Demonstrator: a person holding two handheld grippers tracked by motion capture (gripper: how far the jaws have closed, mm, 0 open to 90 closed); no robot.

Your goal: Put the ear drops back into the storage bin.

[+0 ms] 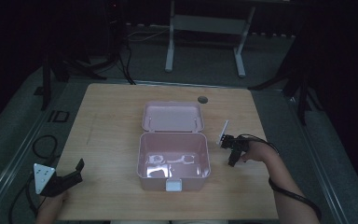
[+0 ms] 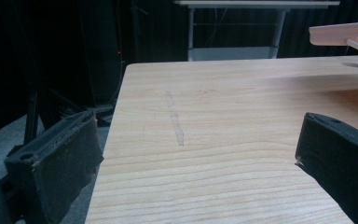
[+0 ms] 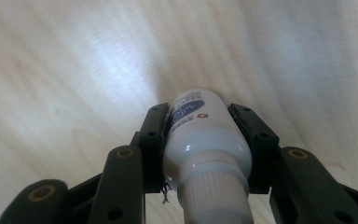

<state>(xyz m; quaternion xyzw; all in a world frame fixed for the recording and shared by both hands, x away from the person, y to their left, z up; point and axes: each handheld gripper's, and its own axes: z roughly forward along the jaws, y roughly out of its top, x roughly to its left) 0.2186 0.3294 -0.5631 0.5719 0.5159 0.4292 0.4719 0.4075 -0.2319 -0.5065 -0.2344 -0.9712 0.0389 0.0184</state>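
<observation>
Two hand-held grippers are at work over a light wooden table point(image 1: 107, 116). At the near left corner, the left gripper point(image 1: 70, 175) sits low at the table edge, its jaws spread wide apart with nothing between them; in the left gripper view its pads point(image 2: 56, 163) frame bare wood grain and a faint scuff mark point(image 2: 175, 122). At table centre stands a pink plastic box point(image 1: 142, 154), lid point(image 1: 172, 116) hinged back and open toward the far side, a white latch point(image 1: 173, 185) on its near wall. What lies inside is too dim to identify. Right of the box, the right gripper point(image 1: 233, 158) points down at the table. Its jaws are clamped on a small white bottle point(image 3: 205, 135) with a ribbed white cap point(image 3: 216, 198), printed label facing the camera, bottle base toward the tabletop.
</observation>
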